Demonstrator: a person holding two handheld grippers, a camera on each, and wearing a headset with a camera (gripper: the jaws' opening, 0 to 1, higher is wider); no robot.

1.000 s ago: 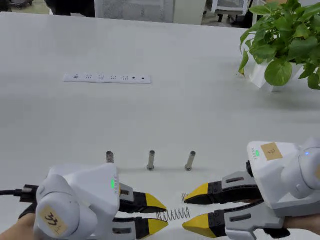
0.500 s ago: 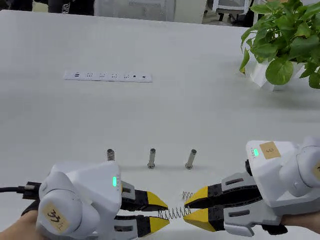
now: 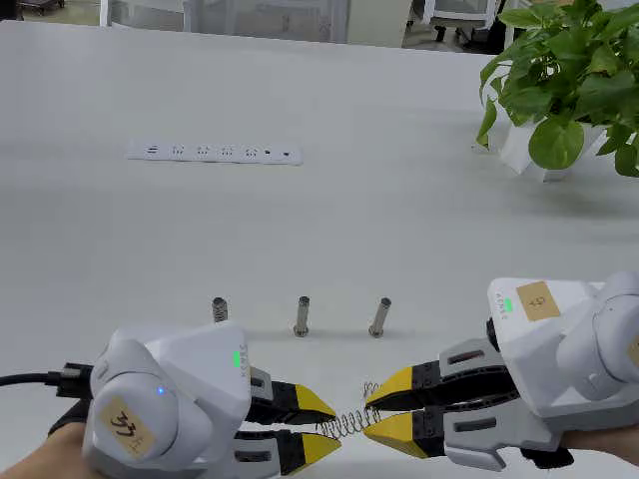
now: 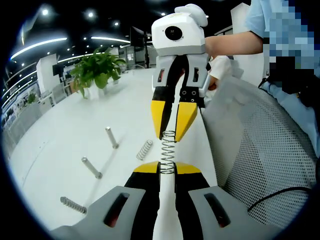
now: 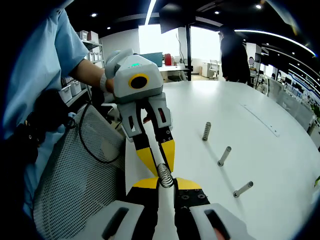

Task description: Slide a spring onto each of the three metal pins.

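Three metal pins stand in a row on the white table point(image 3: 399, 200). The left pin point(image 3: 220, 309) wears a spring; the middle pin point(image 3: 302, 316) and right pin point(image 3: 380, 317) are bare. My left gripper point(image 3: 332, 427) is shut on one end of a thin spring point(image 3: 347, 423), held just above the table's near edge. My right gripper point(image 3: 371, 411) faces it and is shut on the spring's other end. The left gripper view shows the spring point(image 4: 167, 150) stretched between both pairs of yellow tips. A second spring point(image 3: 371, 389) lies loose on the table beside the right gripper.
A white power strip point(image 3: 215, 153) lies farther back on the left. A potted plant point(image 3: 569, 80) stands at the back right. A grey mesh chair point(image 4: 260, 145) and the person's sleeve point(image 5: 55, 65) are behind the grippers.
My right gripper stood open around the spring's end a second ago; its jaws have closed on it. The left gripper kept its hold and barely moved.
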